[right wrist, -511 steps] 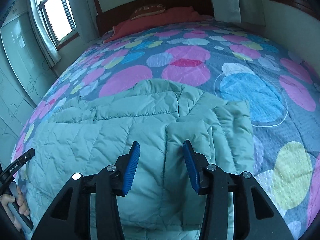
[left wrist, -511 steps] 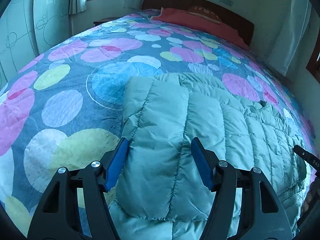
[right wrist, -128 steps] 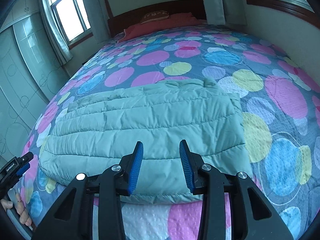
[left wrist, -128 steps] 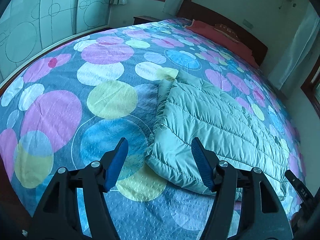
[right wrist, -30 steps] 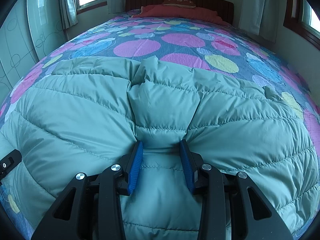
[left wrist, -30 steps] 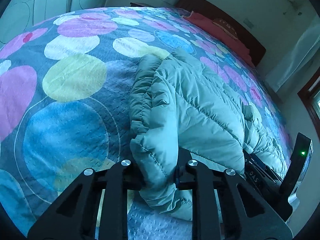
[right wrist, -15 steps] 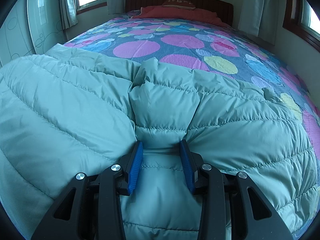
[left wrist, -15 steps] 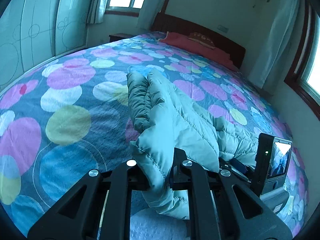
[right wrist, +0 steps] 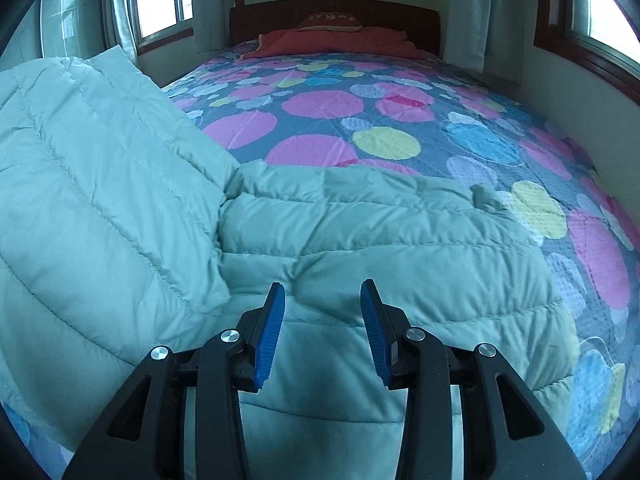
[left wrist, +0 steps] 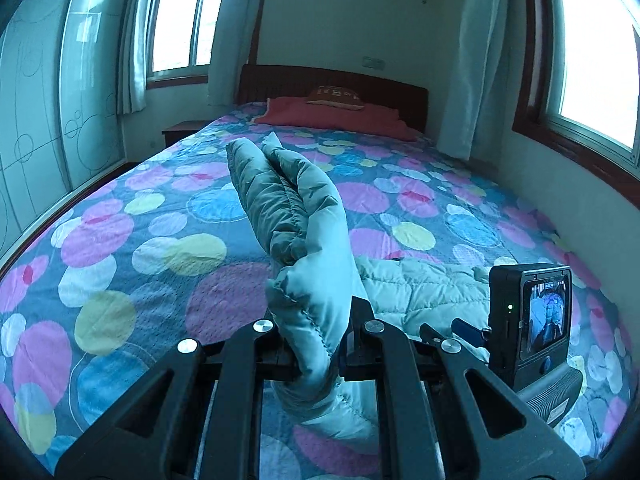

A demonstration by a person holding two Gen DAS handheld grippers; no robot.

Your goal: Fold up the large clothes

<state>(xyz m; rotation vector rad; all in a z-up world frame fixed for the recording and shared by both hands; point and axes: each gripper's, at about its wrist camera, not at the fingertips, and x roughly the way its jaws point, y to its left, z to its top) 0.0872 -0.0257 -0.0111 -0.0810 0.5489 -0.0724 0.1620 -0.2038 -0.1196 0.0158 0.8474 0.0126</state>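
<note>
Puffy jacket (left wrist: 304, 240) looks soft, light, prob slippery; grip at edge seam. Left gripper (left wrist: 316, 354) clenched on it, right gripper (right wrist: 322, 334) released w/ fingers apart.

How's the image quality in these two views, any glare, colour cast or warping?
Left wrist view: the right window is blown out white, a teal cast lies overall, and fisheye bends the walls. Right wrist view: same cast, curved edges, and the puffer jacket looks sharp.
</note>
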